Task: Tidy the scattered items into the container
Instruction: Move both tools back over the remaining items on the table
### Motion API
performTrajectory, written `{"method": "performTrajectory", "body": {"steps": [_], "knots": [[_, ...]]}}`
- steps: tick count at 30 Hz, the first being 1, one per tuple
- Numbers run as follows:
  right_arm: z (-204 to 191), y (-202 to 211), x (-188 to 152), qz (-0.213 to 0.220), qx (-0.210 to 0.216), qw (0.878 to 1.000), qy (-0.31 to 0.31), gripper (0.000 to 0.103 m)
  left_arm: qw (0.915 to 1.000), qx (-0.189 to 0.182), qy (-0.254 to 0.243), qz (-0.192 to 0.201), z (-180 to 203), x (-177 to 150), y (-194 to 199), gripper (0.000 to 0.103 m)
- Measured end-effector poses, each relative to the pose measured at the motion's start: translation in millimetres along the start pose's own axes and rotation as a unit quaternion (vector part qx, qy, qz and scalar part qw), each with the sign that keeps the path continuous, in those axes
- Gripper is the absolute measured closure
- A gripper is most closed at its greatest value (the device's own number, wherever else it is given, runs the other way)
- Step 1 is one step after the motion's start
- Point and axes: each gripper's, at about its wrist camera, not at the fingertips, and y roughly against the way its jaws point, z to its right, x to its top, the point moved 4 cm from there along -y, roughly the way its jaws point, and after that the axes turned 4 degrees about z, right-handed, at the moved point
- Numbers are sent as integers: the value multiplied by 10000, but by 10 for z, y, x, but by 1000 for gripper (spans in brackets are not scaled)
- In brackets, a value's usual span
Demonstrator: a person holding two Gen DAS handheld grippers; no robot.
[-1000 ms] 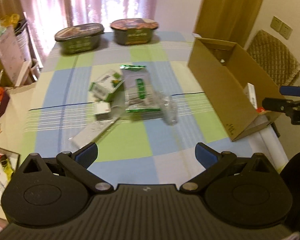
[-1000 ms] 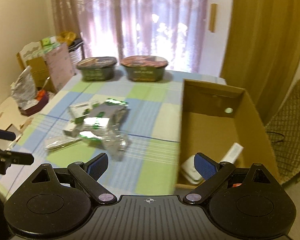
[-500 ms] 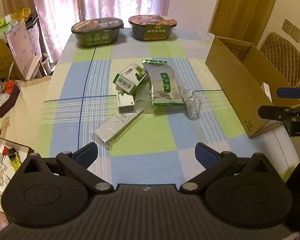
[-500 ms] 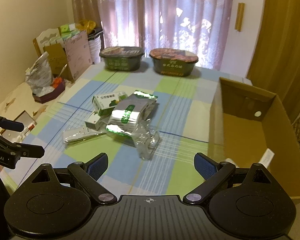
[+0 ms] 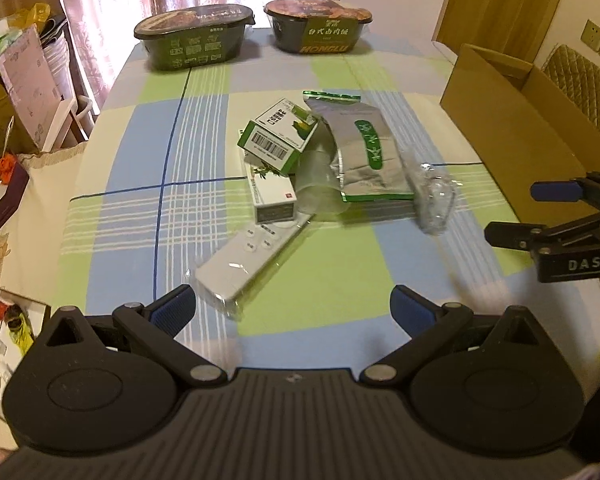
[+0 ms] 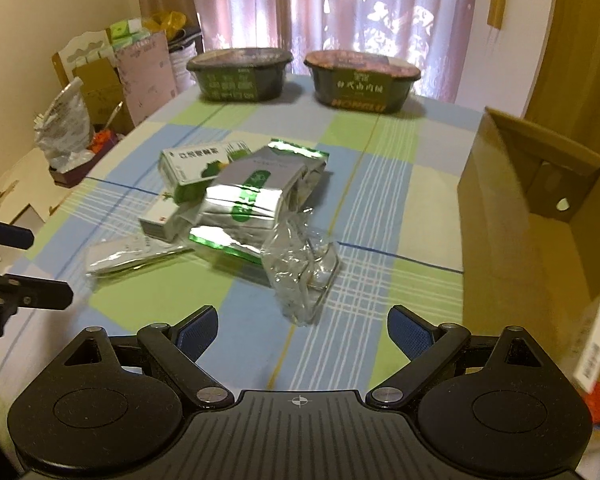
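A pile of loose items lies mid-table: a green-and-white box (image 5: 280, 134) (image 6: 196, 166), a white box (image 5: 274, 196) (image 6: 164, 220), a silver foil pouch (image 5: 366, 156) (image 6: 252, 196), a crumpled clear plastic packet (image 5: 434, 200) (image 6: 304, 264) and a wrapped white remote (image 5: 248, 258) (image 6: 128, 254). The open cardboard box (image 5: 512, 128) (image 6: 520, 216) stands at the table's right. My left gripper (image 5: 292, 308) (image 6: 48, 268) hovers open just short of the remote. My right gripper (image 6: 304, 330) (image 5: 512, 214) is open and empty, near the clear packet.
Two dark instant-food bowls (image 5: 194, 36) (image 5: 320, 24) stand at the table's far edge. A white carton (image 6: 594, 344) leans inside the cardboard box. Cluttered shelves and bags (image 6: 64, 132) line the left side, off the checked tablecloth (image 5: 140, 208).
Both grippers have moved in toward the pile. The right wrist view has swung left, away from the cardboard box's inside. Both stay open and empty.
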Motion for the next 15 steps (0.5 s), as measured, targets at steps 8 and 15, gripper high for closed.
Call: {"method": "performTrajectory", "body": {"steps": [8,15], "knots": [[8,-458,-12,27,19,9999,100,6,9998,-6,-185,-47,-72,-21,-399,1],[-58,-655,21,-11,96,9995,286,23,9995,45,-296,-104,-97,-4,-643,2]]}}
